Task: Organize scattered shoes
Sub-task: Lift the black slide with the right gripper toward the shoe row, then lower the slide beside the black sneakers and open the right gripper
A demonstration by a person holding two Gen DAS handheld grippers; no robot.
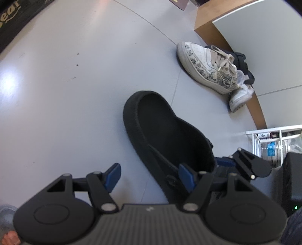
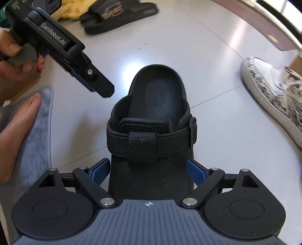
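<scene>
A black clog (image 2: 154, 120) with a heel strap lies on the grey floor, also in the left wrist view (image 1: 166, 132). My right gripper (image 2: 148, 170) straddles its toe end, blue pads (image 2: 195, 171) close against both sides; contact is unclear. My left gripper (image 1: 149, 176) is open and empty, left of the clog; it shows in the right wrist view (image 2: 90, 77) hovering above the floor. A white patterned sneaker (image 1: 207, 66) lies to the right, also seen in the right wrist view (image 2: 273, 94). A black slide sandal (image 2: 119, 15) lies far ahead.
A second white shoe (image 1: 239, 98) and a dark shoe (image 1: 243, 64) lie against a wooden base (image 1: 213, 24). A white rack (image 1: 264, 143) stands at right. A bare foot (image 2: 17, 128) rests on a grey slipper (image 2: 37, 132) at left. Yellow cloth (image 2: 75, 9) lies far back.
</scene>
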